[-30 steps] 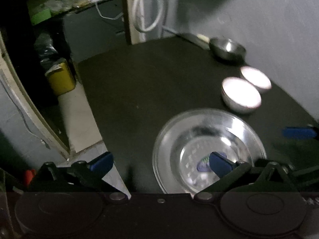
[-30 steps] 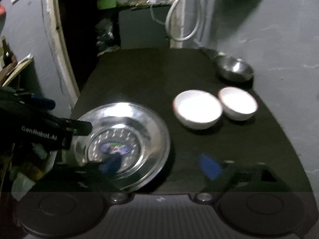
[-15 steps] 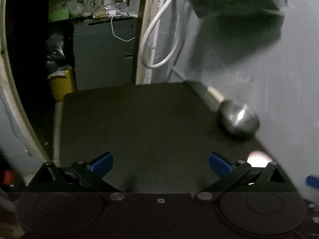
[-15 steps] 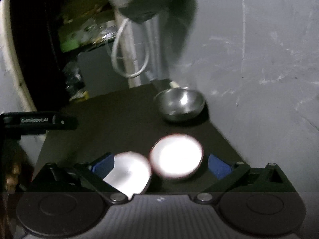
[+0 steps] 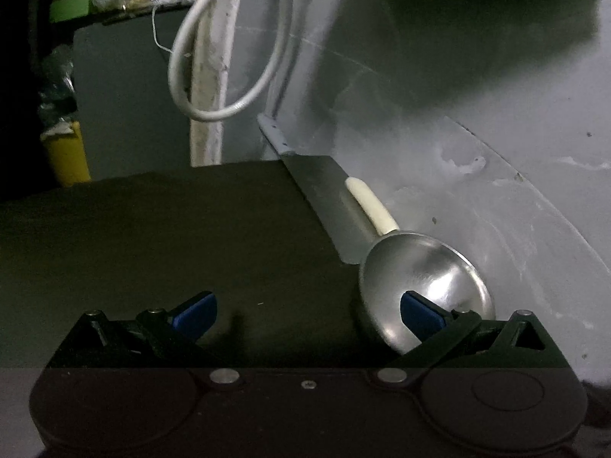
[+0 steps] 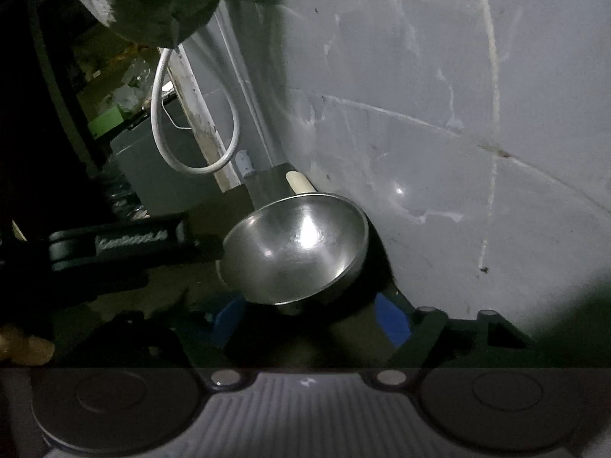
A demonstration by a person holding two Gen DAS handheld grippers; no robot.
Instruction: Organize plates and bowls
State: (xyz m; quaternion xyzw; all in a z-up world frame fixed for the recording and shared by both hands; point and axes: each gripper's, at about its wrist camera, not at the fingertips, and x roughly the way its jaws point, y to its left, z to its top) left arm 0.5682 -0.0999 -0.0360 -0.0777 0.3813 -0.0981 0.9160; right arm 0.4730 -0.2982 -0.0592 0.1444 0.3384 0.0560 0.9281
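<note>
Right gripper (image 6: 309, 318): jaws apart, just been closing, metal bowl (image 6: 294, 248) above the fingertips, not gripped.
Left gripper (image 5: 307, 311): jaws wide, empty.
Metal bowl: lower right of left view, by the wall (image 5: 496, 152).

Dark tabletop (image 5: 172, 236); steel bowl (image 5: 424, 286) on it near grey wall (image 5: 496, 191).

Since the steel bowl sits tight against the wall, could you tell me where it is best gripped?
Grip the steel bowl by its near rim, coming from the table side. The wall crowds its far edge, and the smooth round sides offer no purchase, so one pad inside and one outside the thin lip seems safest.
</note>
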